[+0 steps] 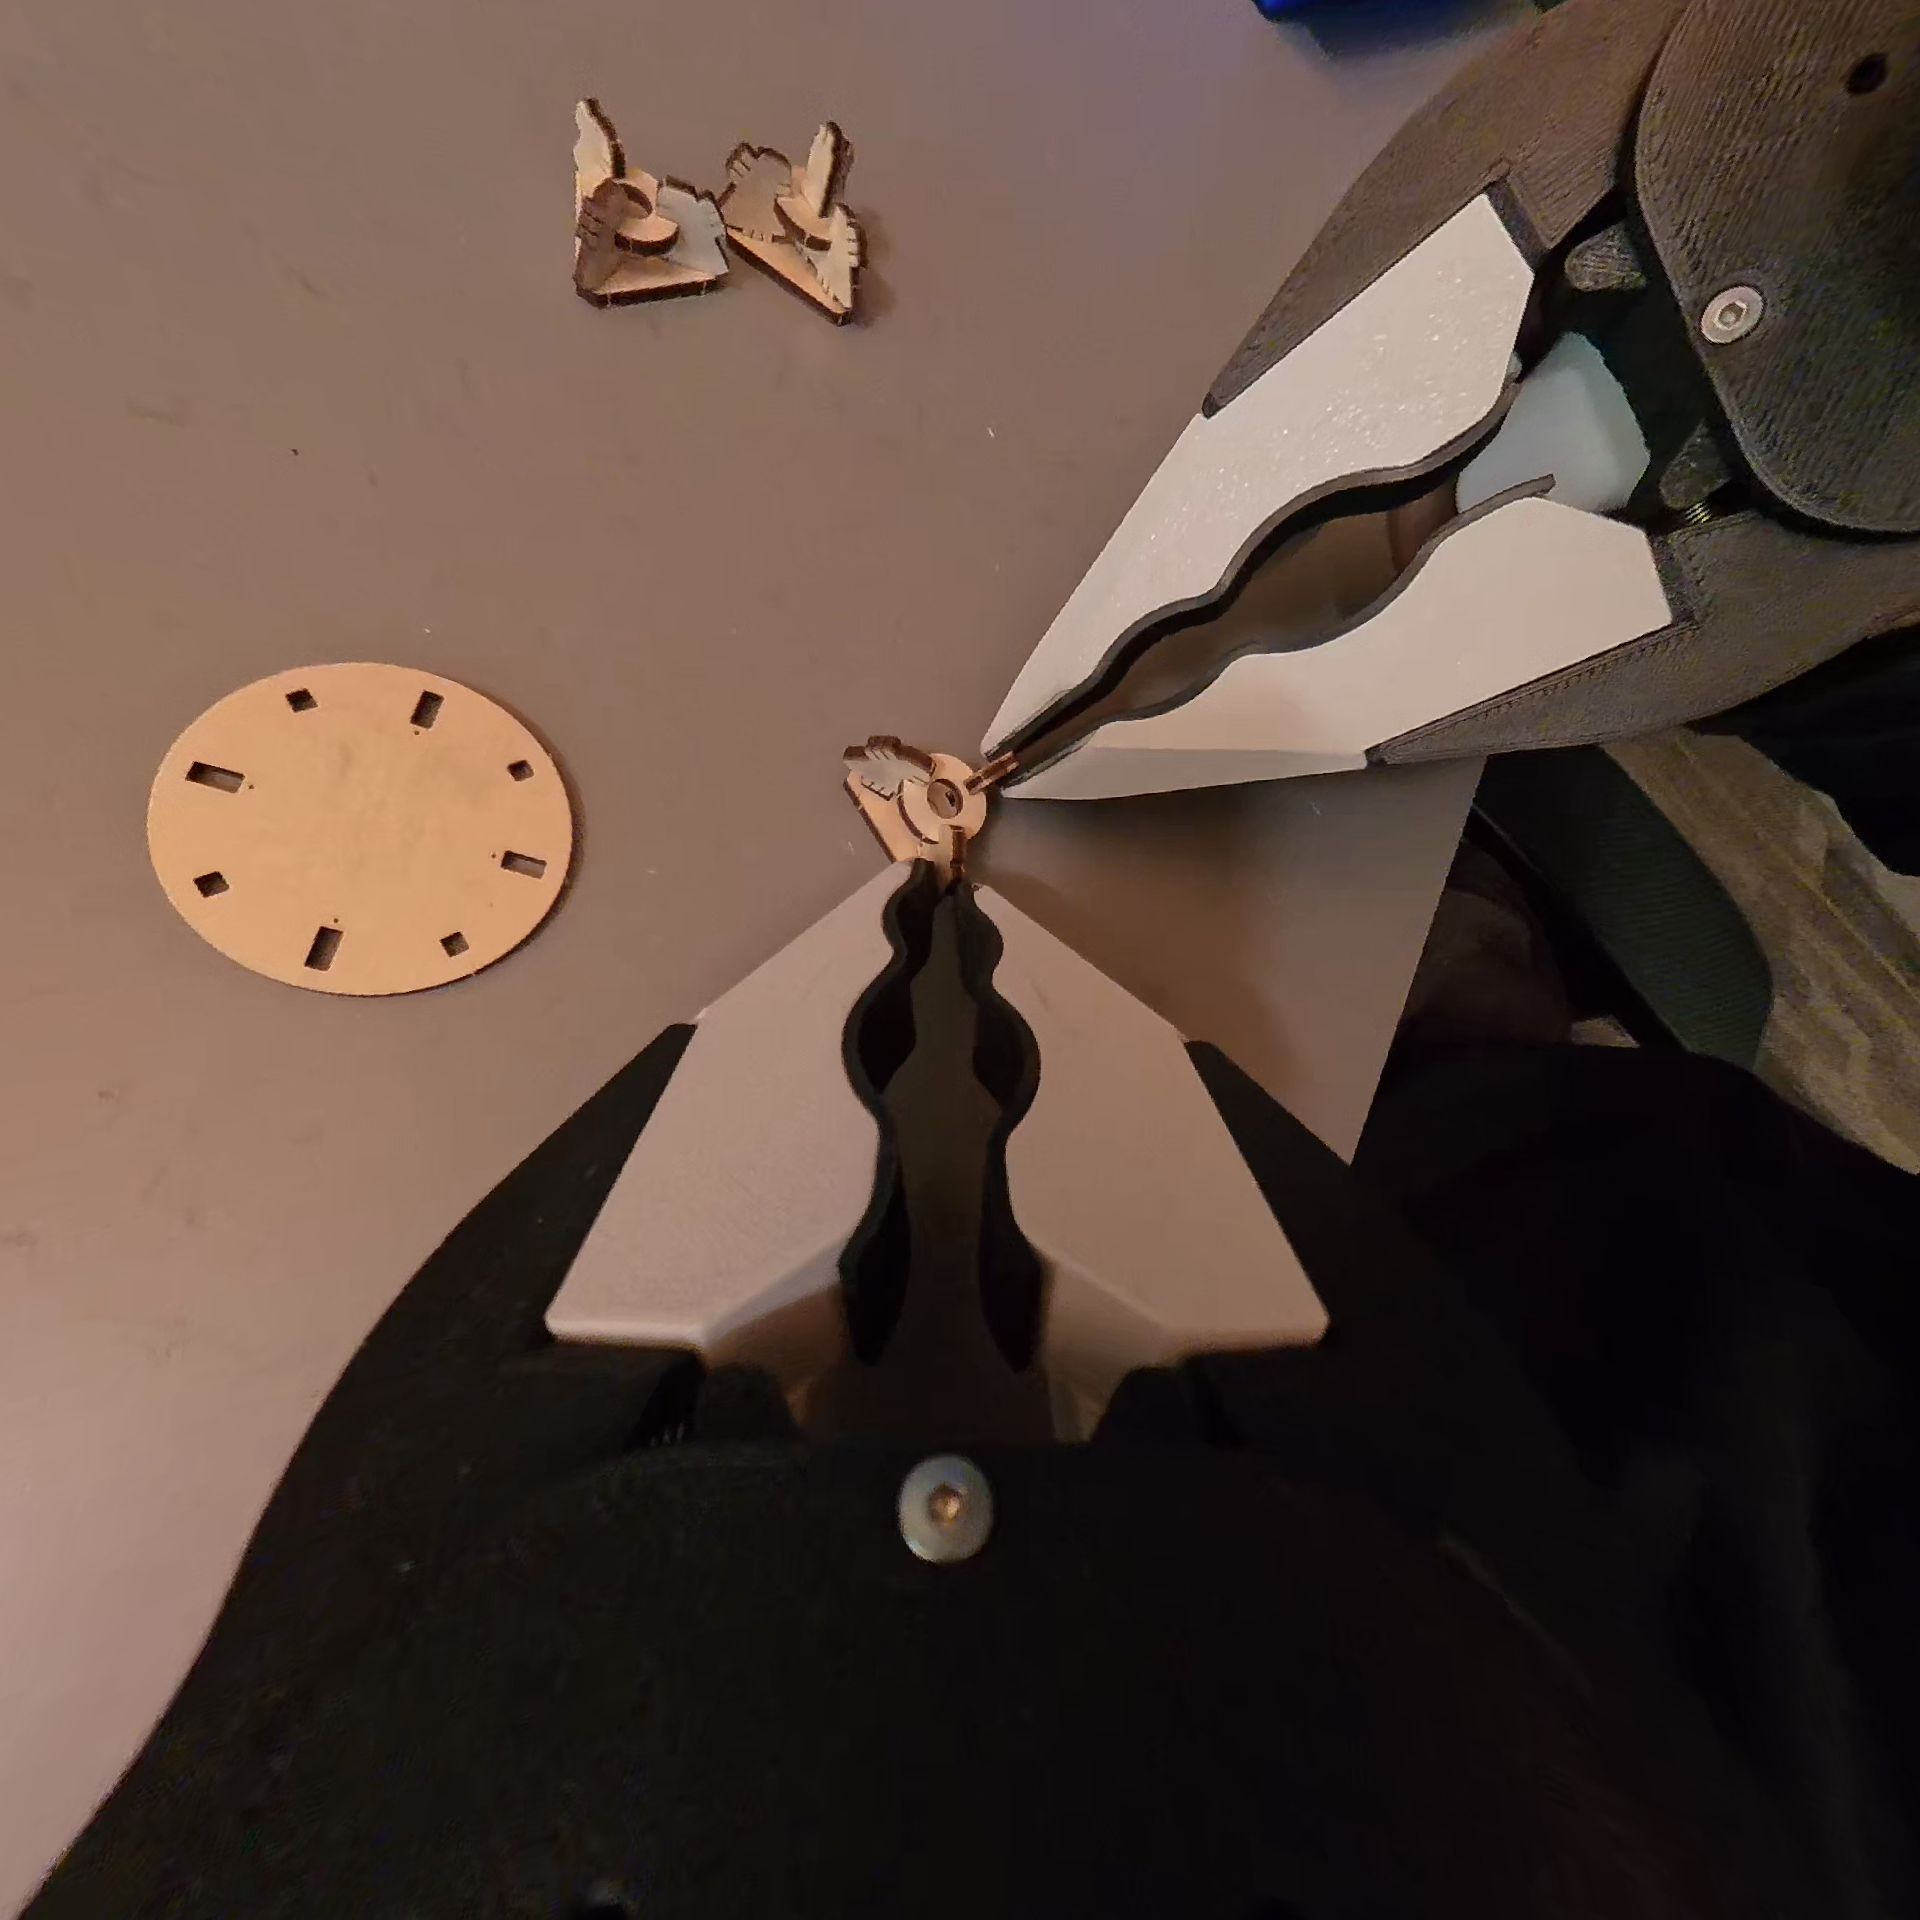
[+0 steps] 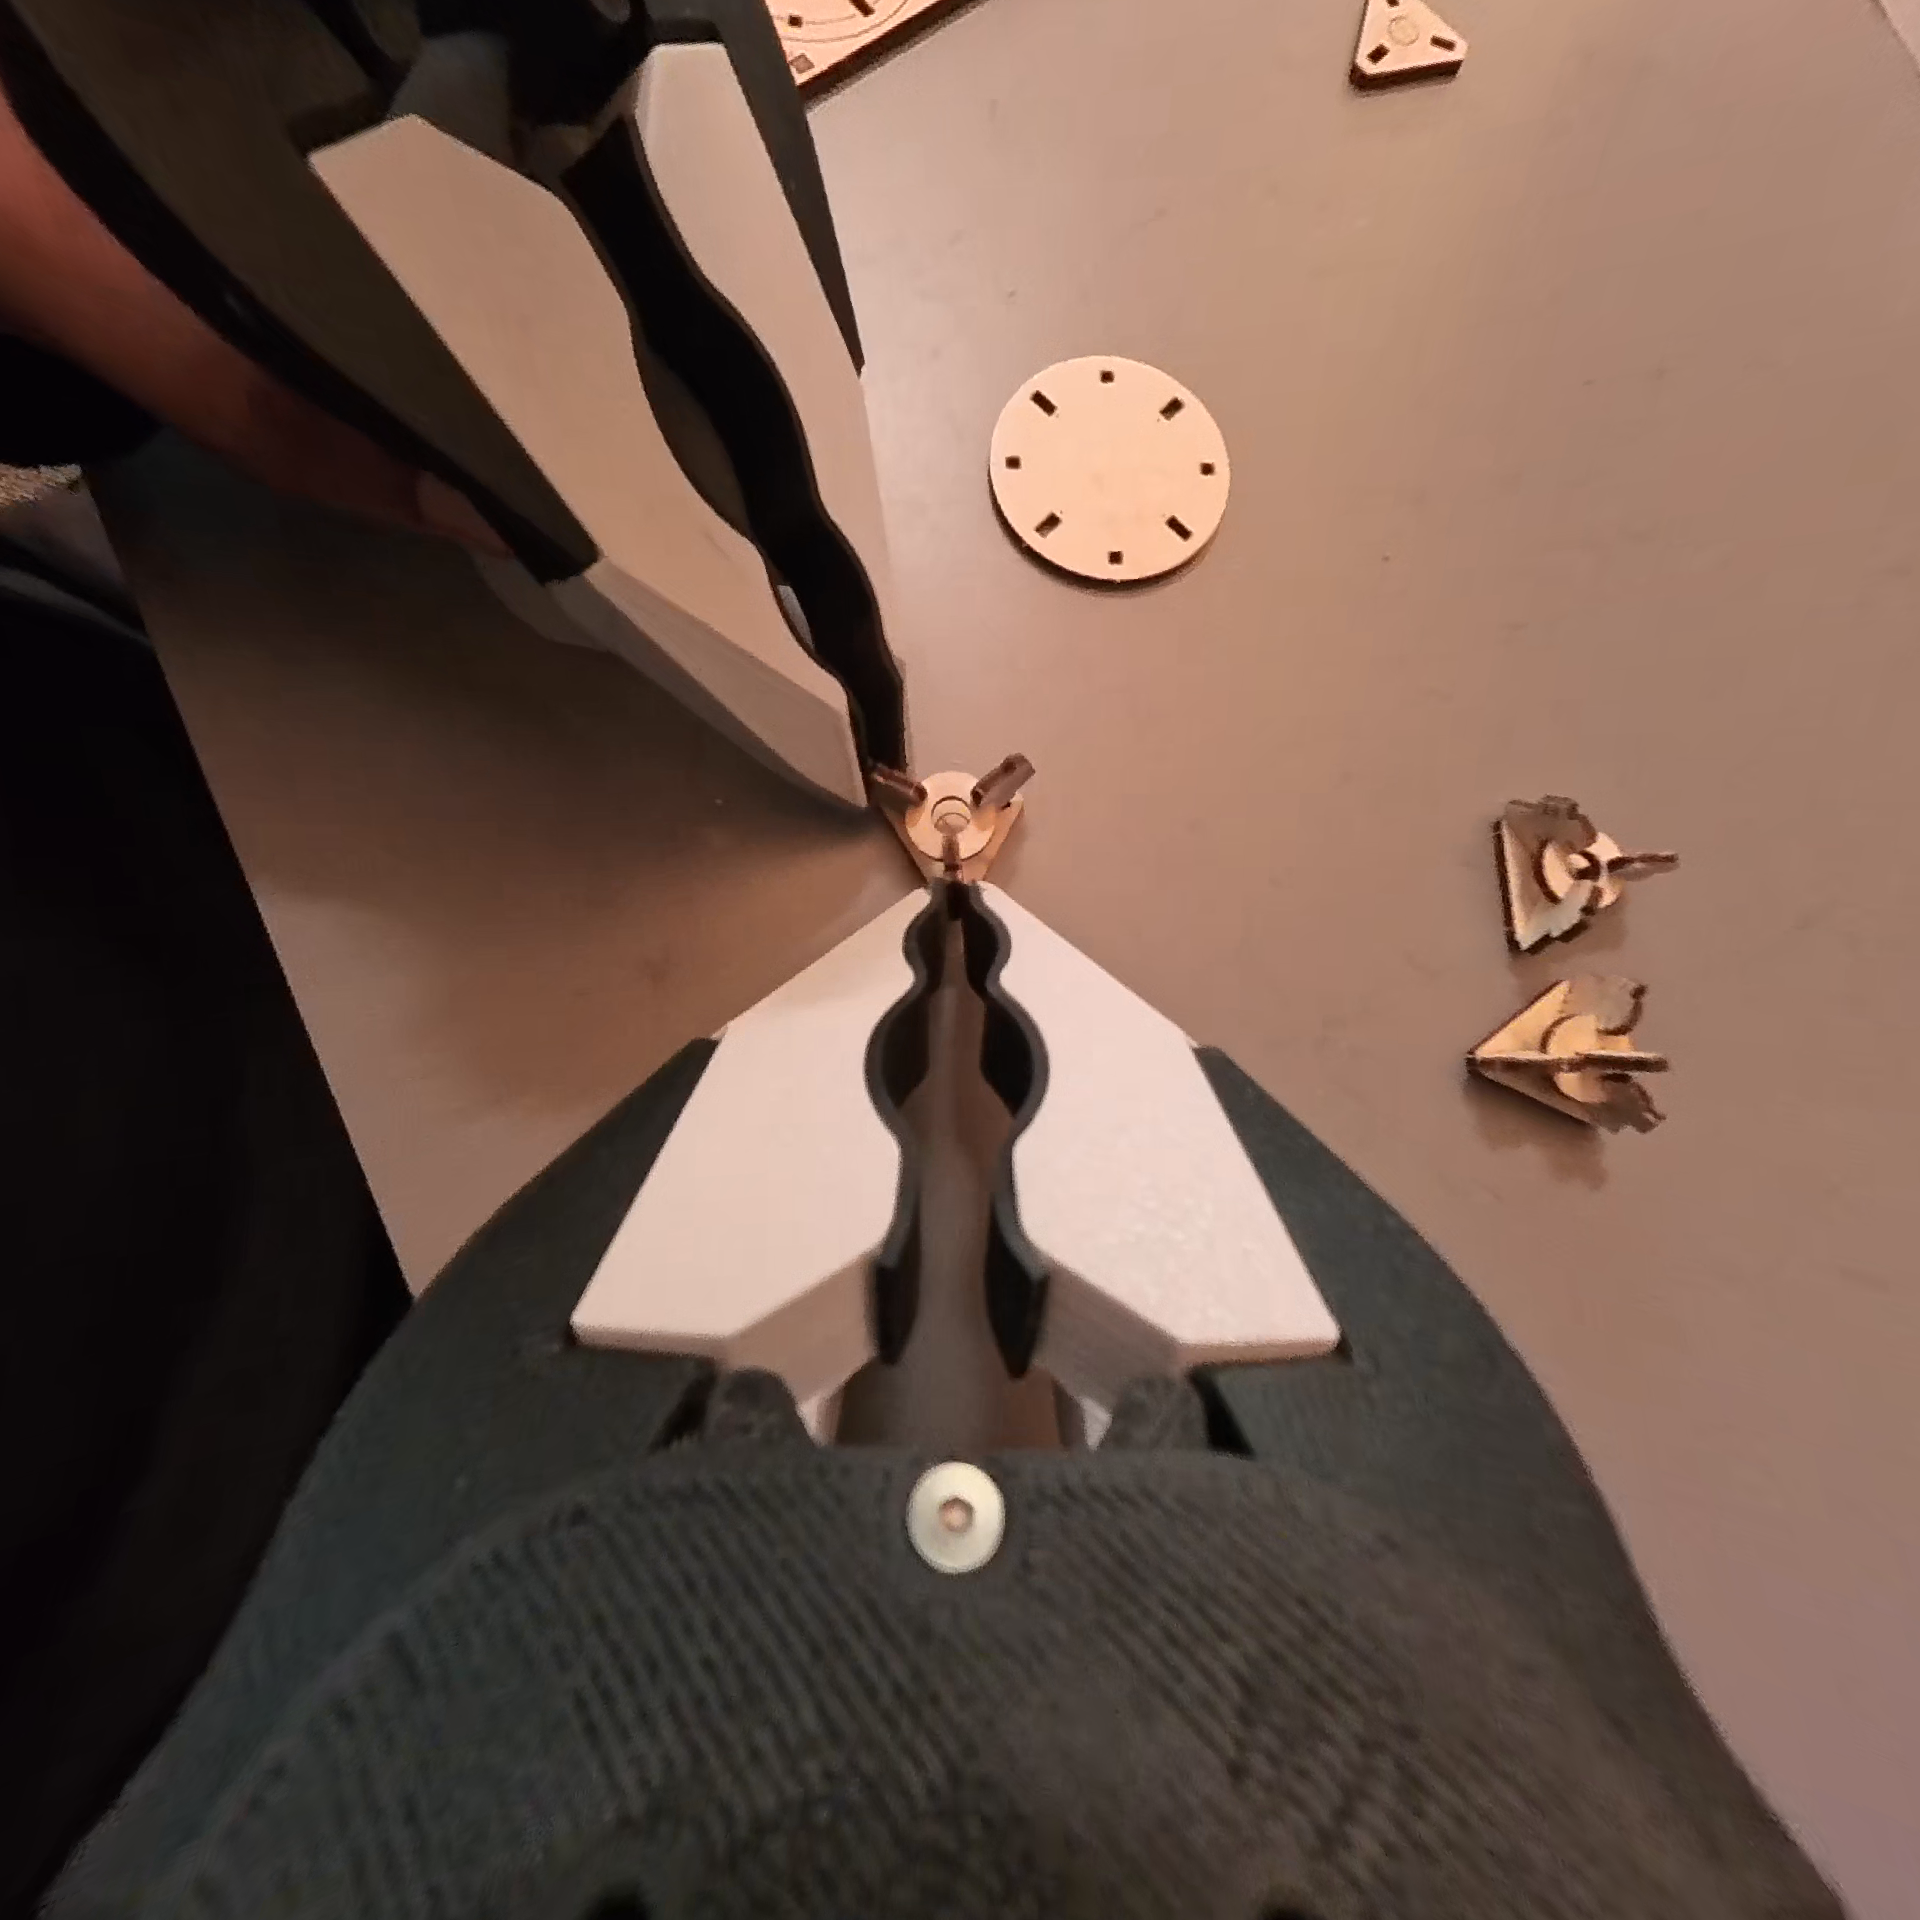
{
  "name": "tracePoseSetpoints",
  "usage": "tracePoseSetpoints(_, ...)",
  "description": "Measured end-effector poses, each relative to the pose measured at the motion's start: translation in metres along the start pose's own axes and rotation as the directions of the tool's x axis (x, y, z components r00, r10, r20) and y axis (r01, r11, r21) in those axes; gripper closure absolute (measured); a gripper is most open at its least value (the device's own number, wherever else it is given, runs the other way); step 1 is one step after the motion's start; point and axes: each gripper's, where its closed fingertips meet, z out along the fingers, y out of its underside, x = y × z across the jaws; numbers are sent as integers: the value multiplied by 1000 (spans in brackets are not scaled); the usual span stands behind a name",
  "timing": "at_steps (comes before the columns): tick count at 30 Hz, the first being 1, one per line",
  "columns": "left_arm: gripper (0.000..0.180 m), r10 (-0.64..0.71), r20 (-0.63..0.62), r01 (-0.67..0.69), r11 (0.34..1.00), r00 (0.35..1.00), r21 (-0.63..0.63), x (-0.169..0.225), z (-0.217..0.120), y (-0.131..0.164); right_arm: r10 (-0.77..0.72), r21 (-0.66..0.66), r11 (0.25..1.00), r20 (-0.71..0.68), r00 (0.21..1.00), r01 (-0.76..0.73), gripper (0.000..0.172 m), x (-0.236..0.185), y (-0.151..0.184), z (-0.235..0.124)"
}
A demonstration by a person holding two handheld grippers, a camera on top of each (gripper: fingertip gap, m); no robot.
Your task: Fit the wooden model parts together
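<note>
Left gripper [image 1: 940,878] and right gripper [image 2: 951,883] each pinch one upright fin of the small wooden assembly [image 1: 920,805]. Thin, light laser-cut plywood, likely brittle; hold fins near their roots.

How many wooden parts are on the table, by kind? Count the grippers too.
Slotted round disc: 1
Finned triangular assemblies: 3, one pinched by both grippers' jaws, two lying apart
Bare triangular plate: 1
Wooden sheet, cut off at the picture's edge: 1
Grippers: 2, left gripper, right gripper
Total: 8
</note>
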Motion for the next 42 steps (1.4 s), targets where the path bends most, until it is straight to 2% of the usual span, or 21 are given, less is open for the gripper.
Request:
tracePoseSetpoints(6, 176, 11, 13, -11, 1000, 1000, 1, -2, 1, 0, 2, -15, 1000, -3, 1000, -2, 171, 0, 0, 0)
tracePoseSetpoints(8, 170, 25, 37, -24, 1000, 999, -12, -3, 3, 3, -7, -21, 1000, -6, 1000, 6, 171, 0, 0, 0)
tracePoseSetpoints(9, 162, 28, 34, -28, 1000, 999, -2, -1, 3, 1, -11, -25, 1000, -8, 1000, 11, 171, 0, 0, 0)
tracePoseSetpoints(12, 154, 34, 29, -36, 998, 999, 46, 1, 1, -7, -14, -26, 1000, -4, 1000, 14, 171, 0, -1, 1)
tracePoseSetpoints(21, 156, 42, 89, -44, 999, 995, 28, -5, 8, -5, 8, -23, 1000, 49, 999, -6, 171, 0, -2, 2)
tracePoseSetpoints(28, 160, -33, 18, 32, 999, 999, 42, -6, 7, -6, -13, -51, 999, 31, 999, 15, 171, 0, -2, 2)
tracePoseSetpoints(34, 165, -44, 8, 43, 998, 999, 40, -6, 7, -6, 5, -79, 997, 38, 999, -2, 171, 0, -1, 3)
tracePoseSetpoints(39, 165, -75, -47, 78, 996, 996, 49, -3, 6, -7, -60, -75, 995, 16, 998, 61, 149, 5, -5, 1)
tracePoseSetpoints(42, 165, -87, -65, 91, 995, 994, 51, -3, 6, -8, -209, -31, 977, 14, 978, 209, 138, 5, -17, -1)
